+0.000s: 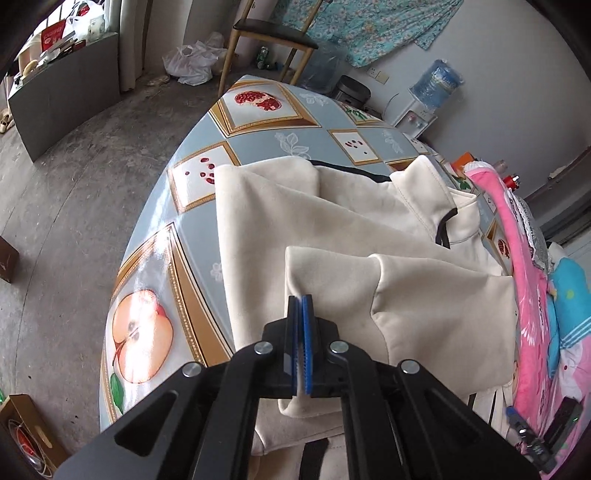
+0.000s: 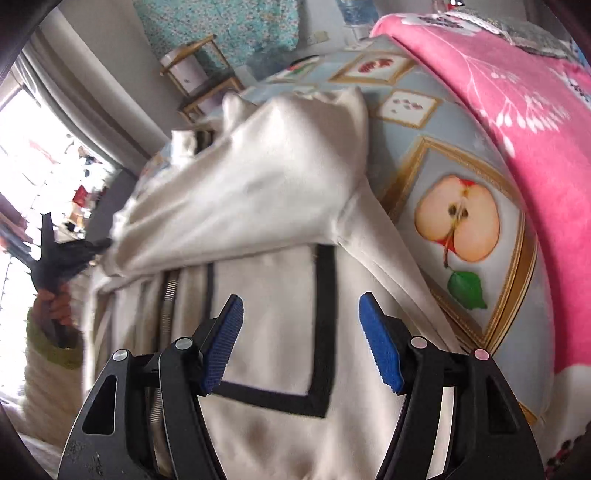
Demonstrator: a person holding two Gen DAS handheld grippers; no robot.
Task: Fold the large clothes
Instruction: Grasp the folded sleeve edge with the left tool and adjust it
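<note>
Our left gripper pinches the soft cream jacket's sleeve; our right gripper, ribbed blue pads wide apart, holds nothing above it.

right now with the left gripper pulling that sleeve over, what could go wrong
1. The left gripper pinches only the sleeve edge; it may slip free.
2. The right gripper hangs open over the jacket, pinning nothing, so the body may drag toward the pink blanket.

Bare concrete floor, wooden chair, water dispenser, perhaps a bright window.
</note>
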